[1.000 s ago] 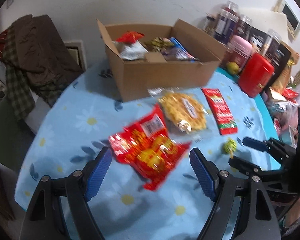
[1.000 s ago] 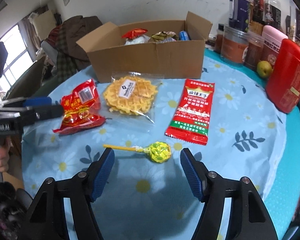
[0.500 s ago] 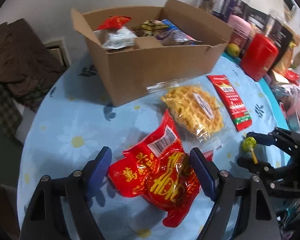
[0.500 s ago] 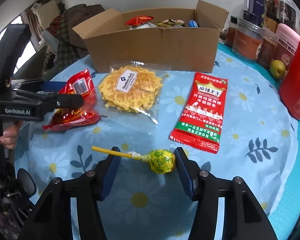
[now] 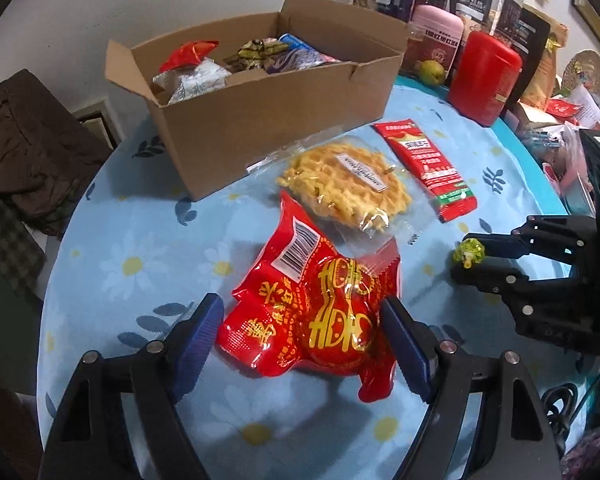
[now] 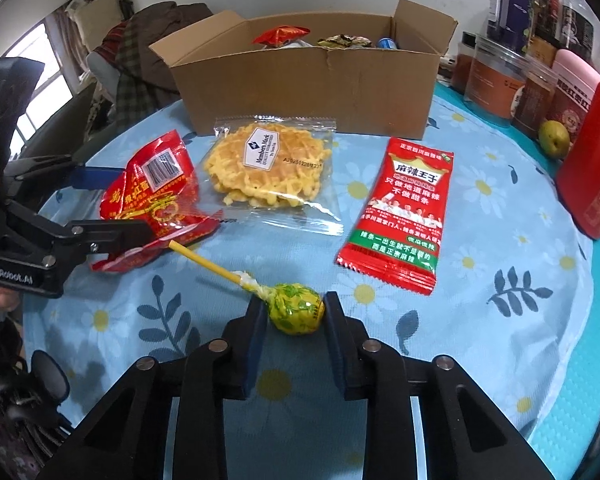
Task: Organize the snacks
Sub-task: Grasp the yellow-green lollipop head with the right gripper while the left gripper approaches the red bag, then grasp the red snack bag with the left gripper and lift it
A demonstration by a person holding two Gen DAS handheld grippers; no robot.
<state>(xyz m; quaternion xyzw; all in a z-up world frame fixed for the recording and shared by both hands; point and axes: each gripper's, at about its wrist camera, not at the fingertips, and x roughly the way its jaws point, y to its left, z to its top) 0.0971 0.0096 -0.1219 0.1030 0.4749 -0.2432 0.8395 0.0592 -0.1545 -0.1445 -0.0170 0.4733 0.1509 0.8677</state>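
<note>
2 tongs: right gripper (image 6: 294, 312) pinching lollipop (image 6: 297, 314), left gripper (image 5: 302, 336) apart, straddling red packet (image 5: 320, 312).

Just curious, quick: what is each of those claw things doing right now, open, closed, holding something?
Left gripper: open, straddling the red snack packet, not clamped.
Right gripper: closed on the lollipop.
</note>
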